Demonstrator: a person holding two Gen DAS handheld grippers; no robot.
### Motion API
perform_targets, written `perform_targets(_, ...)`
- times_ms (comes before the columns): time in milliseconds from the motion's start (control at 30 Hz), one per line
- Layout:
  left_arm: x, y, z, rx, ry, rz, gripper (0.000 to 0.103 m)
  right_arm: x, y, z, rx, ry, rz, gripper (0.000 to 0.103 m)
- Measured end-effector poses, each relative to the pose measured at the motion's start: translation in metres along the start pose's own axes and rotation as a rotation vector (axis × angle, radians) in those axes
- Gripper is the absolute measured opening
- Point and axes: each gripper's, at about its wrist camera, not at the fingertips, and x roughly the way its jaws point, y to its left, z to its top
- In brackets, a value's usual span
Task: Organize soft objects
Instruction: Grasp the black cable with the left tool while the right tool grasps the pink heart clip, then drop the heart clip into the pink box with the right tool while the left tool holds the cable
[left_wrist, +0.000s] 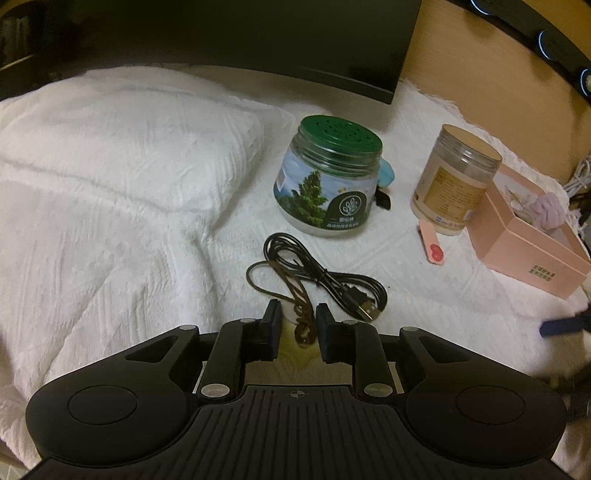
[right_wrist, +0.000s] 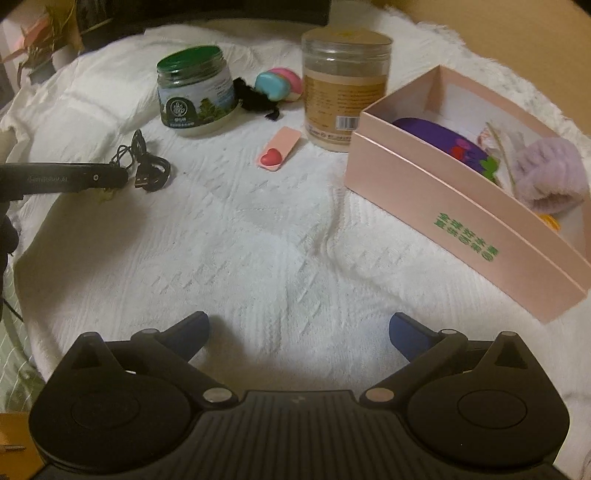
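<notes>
My left gripper (left_wrist: 297, 314) is closed around a small pale yellow soft object (left_wrist: 295, 349) with a brown string (left_wrist: 300, 314) looped off it, low over the white cloth. My right gripper (right_wrist: 298, 328) is open and empty above the cloth. A pink box (right_wrist: 458, 221) at the right holds a lavender fluffy item (right_wrist: 550, 177) and a purple item (right_wrist: 439, 136); the box also shows in the left wrist view (left_wrist: 528, 243). A pink clip with a red heart (right_wrist: 277, 153), a pastel soft toy (right_wrist: 279, 84) and a black fluffy piece (right_wrist: 255, 98) lie on the cloth.
A green-lidded jar (left_wrist: 327, 181) and a tan-lidded jar (left_wrist: 452, 177) stand on the cloth. A coiled black USB cable (left_wrist: 332, 280) lies in front of my left gripper. A folded white blanket (left_wrist: 122, 147) is at left, a black monitor base (left_wrist: 258, 37) behind.
</notes>
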Motion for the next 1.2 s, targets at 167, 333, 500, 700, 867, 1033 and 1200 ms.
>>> perform_targets(167,-0.006,0.004,-0.005,-0.007,0.006,-0.021,0.023,-0.01,0.008,0.03,0.049,-0.129,0.007,0.085)
perform_targets(333,-0.009,0.007,-0.007,0.008,0.016,-0.042,0.023,0.009,0.023,0.066,0.067,-0.169,-0.032,0.058)
perform_targets(500,-0.01,0.011,-0.007,0.011,0.018,-0.072,0.023,0.046,0.032,0.095,0.103,-0.137,-0.067,0.051)
perform_targets(700,-0.011,0.014,-0.009,-0.019,0.007,-0.084,0.023,0.064,0.043,0.114,0.058,-0.119,-0.076,0.019)
perform_targets(867,-0.014,0.011,-0.012,-0.018,-0.003,-0.086,0.023,0.044,0.046,0.105,0.032,-0.129,-0.072,0.019)
perform_targets(1033,-0.023,-0.013,-0.016,0.056,0.042,-0.139,0.022,0.001,0.031,0.076,0.033,-0.132,-0.009,0.019)
perform_targets(1200,-0.038,-0.058,-0.017,0.112,0.075,-0.261,0.022,-0.046,-0.001,0.03,0.04,-0.144,-0.02,0.019)
